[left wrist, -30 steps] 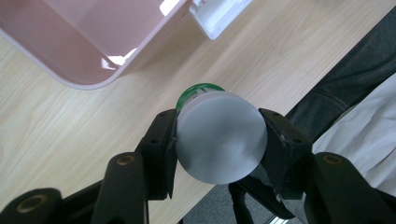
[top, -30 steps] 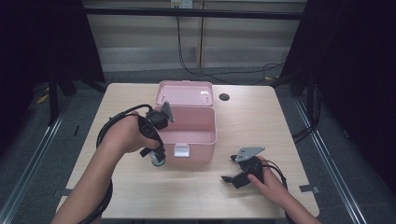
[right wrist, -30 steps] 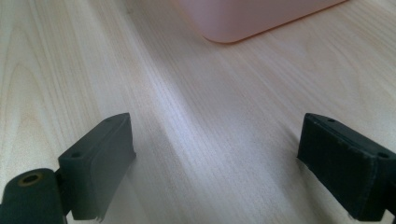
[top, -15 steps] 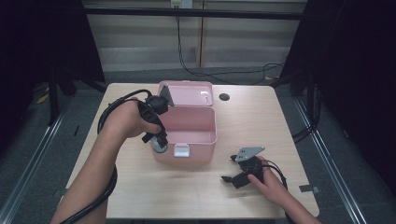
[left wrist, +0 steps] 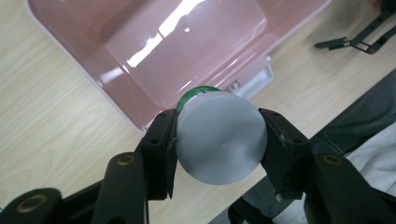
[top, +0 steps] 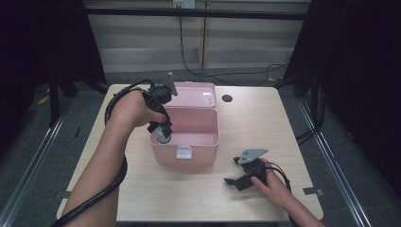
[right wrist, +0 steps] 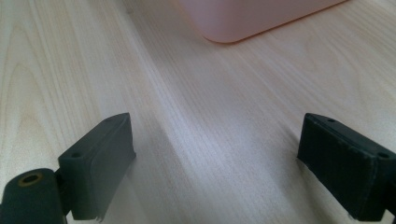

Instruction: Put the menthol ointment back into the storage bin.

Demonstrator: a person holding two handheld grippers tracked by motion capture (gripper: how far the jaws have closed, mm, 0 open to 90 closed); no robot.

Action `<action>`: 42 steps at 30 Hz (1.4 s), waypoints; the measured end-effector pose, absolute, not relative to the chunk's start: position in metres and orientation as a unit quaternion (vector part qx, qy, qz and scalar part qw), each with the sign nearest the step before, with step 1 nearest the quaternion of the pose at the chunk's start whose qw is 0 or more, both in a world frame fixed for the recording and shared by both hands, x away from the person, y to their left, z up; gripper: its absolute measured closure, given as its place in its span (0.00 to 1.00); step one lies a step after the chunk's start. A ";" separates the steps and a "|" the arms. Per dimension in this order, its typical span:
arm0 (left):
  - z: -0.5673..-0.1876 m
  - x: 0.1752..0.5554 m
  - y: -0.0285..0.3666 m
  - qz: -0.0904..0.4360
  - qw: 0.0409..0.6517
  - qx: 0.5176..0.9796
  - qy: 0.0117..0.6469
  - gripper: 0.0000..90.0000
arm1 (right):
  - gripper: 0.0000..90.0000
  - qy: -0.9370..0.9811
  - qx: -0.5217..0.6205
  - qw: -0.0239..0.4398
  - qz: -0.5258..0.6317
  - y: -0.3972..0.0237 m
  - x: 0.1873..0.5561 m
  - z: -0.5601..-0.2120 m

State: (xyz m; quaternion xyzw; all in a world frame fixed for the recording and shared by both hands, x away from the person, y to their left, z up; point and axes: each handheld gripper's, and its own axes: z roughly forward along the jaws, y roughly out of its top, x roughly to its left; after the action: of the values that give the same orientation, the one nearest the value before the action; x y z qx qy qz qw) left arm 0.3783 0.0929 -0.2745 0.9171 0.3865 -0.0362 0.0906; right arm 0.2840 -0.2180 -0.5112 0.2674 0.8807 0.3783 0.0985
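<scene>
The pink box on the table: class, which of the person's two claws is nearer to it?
Left. The left claw hangs over the pink box at its near-left corner, holding a white-capped container. The right claw rests on the table, apart from the box.

Jar now over pink box.

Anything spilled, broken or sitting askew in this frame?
Nothing stands out. The pink box sits open and square on the table, the left gripper holds a white jar over it, and the right gripper rests open on the wood.
</scene>
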 end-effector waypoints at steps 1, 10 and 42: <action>-0.275 0.380 0.092 -0.032 0.090 0.917 0.388 0.56 | 0.11 0.881 0.267 0.099 0.378 -0.218 0.284 -0.511; -0.275 0.394 0.089 -0.025 0.096 0.907 0.409 0.56 | 0.11 0.881 0.265 0.100 0.379 -0.218 0.284 -0.511; -0.311 0.434 0.067 -0.020 0.092 0.899 0.429 0.56 | 0.11 0.881 0.267 0.099 0.378 -0.218 0.284 -0.511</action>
State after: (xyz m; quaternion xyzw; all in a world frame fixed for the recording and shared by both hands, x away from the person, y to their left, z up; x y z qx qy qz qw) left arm 0.4343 0.0665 -0.3110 0.8985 0.4288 -0.0195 0.0917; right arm 0.2841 -0.2181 -0.5112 0.2666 0.8811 0.3780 0.0986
